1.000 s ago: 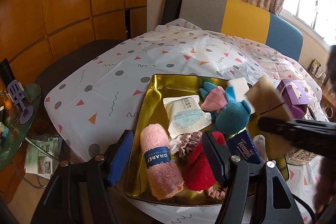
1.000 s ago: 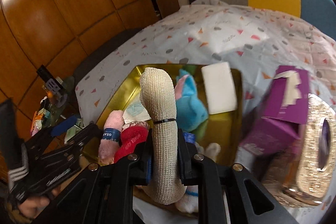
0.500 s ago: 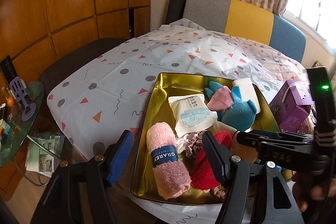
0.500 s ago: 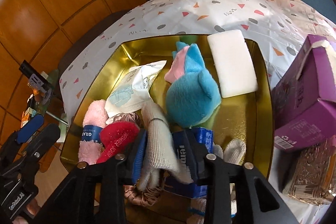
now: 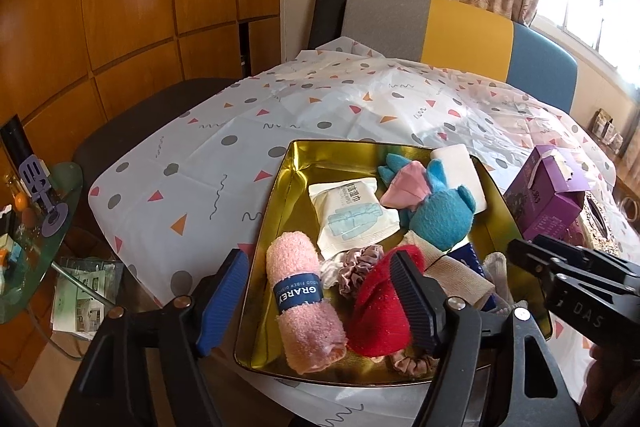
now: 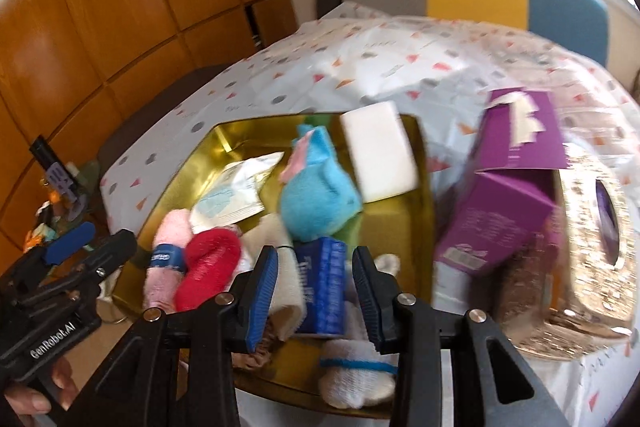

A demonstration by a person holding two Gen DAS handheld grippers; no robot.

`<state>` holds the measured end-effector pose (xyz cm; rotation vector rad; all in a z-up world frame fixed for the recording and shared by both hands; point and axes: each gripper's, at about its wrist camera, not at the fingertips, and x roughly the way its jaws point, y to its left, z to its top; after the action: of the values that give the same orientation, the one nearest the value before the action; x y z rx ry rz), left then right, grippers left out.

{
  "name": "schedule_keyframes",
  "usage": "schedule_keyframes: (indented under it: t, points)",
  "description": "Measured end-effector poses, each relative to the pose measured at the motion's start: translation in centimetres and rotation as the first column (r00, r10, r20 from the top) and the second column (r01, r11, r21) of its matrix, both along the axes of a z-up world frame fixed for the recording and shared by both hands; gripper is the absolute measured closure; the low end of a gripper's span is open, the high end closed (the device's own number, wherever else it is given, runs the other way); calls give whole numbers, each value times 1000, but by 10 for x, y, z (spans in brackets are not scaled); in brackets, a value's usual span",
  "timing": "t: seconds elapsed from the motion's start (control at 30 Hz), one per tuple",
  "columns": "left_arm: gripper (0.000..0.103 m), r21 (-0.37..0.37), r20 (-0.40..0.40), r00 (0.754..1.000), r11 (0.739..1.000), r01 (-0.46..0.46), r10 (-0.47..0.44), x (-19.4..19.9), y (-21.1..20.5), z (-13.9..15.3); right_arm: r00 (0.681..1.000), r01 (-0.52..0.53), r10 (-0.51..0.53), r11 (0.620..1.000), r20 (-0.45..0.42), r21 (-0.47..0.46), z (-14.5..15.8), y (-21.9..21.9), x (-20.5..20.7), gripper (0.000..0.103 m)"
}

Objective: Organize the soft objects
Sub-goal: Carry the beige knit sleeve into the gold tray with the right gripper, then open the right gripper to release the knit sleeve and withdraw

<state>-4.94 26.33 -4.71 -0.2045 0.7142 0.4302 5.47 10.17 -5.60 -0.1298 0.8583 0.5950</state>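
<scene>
Beige cloth roll down in the gold tray, right claw letting go.

The beige roll (image 6: 280, 267) lies among the soft goods in the gold tray (image 5: 280, 227); right gripper (image 6: 314, 295) parted and empty above it, left gripper (image 5: 320, 291) opening wider over the pink towel (image 5: 300, 295), likely next.

Legible text, both views:
- Navy band (image 5: 298, 297) around the pink rolled towel (image 5: 303, 301) — "GRAREY", smaller line beneath unreadable.
- Left gripper body (image 6: 52, 337), seen from the right wrist — "GenRobot.AI".
- Right gripper body (image 5: 580, 311), seen from the left wrist — "DAS", partly cut off.
- White wipes packet (image 5: 352, 215) — Chinese characters, not legible.
</scene>
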Motion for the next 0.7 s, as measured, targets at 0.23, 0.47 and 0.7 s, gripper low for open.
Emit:
schedule_keyframes:
  t: [0.23,0.47,0.7]
  points:
    - [12,30,24,1000,999,13,-14,2,-19,7,984,126,-123,992,126,-18,15,-30,-10,64]
    - [0,30,53,998,999,40,-41,6,-44,13,949,255,-246,967,197,-24,25,-65,-16,64]
    - [0,16,31,997,997,73,-73,10,-64,7,933,326,-318,945,168,-17,18,-93,-12,64]
